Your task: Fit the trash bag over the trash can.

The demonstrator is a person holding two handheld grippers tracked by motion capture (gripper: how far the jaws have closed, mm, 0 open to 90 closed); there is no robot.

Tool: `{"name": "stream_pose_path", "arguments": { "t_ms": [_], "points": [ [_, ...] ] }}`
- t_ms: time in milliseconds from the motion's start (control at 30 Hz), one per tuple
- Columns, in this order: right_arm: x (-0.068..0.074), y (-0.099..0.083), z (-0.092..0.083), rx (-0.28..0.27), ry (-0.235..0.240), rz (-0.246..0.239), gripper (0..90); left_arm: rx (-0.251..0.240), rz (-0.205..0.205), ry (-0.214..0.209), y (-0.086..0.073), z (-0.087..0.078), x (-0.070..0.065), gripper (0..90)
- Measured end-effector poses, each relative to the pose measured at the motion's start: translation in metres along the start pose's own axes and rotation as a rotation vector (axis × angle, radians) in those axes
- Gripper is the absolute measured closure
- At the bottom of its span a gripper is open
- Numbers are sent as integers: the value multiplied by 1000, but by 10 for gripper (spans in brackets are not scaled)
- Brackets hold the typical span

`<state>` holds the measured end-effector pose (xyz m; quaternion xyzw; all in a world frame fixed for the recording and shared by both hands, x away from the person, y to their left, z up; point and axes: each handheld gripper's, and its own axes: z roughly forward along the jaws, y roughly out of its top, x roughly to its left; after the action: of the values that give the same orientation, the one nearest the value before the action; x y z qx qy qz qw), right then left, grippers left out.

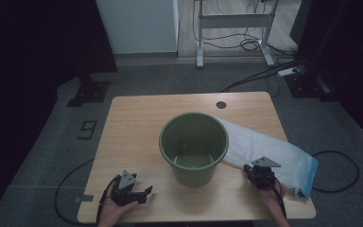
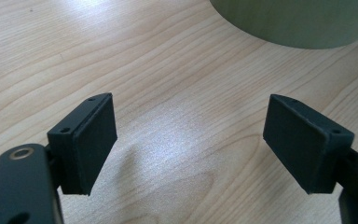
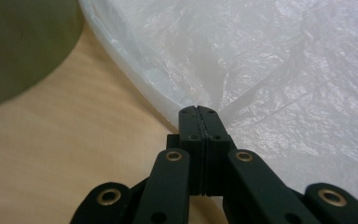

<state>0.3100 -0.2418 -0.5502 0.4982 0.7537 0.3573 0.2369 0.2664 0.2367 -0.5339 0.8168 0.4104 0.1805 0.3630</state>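
Note:
A green plastic bucket point(image 1: 194, 146) stands upright in the middle of the wooden table point(image 1: 132, 132). A white plastic bag point(image 1: 264, 151) with a blue end lies flat to its right, one end touching the bucket's rim. My right gripper point(image 1: 252, 170) sits at the bag's near edge. In the right gripper view its jaws point(image 3: 198, 110) are pressed together on the bag's edge point(image 3: 284, 70), with the bucket point(image 3: 23, 46) to the left. My left gripper point(image 1: 144, 195) rests near the table's front left, open over bare wood point(image 2: 189, 116), with the bucket's base point(image 2: 298, 23) ahead.
A round cable hole point(image 1: 221, 104) sits at the table's far edge. The bag's blue end point(image 1: 312, 172) overhangs the right edge. Beyond the table are a white desk frame point(image 1: 234, 21), floor cables point(image 1: 264, 73) and a black stand base point(image 1: 90, 92).

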Motion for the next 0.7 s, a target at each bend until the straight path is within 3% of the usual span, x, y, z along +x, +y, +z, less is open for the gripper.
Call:
{"name": "stream_pose_path", "arguments": {
  "t_ms": [200,400,500,567,700],
  "points": [
    [-6,-17,-22,-3,6,18,873,5,8,-3,1,2,-2,173],
    [-2,-17,-17,6,9,10,799,11,14,-5,0,2,-3,173],
    [2,-14,-16,20,6,-2,657,11,9,-4,-1,2,-1,173],
    [9,-10,-15,24,-12,-38,539,12,7,-2,-1,2,-1,175],
    [24,4,-13,-40,-3,-99,402,16,13,-3,-1,4,-3,175]
  ]
}}
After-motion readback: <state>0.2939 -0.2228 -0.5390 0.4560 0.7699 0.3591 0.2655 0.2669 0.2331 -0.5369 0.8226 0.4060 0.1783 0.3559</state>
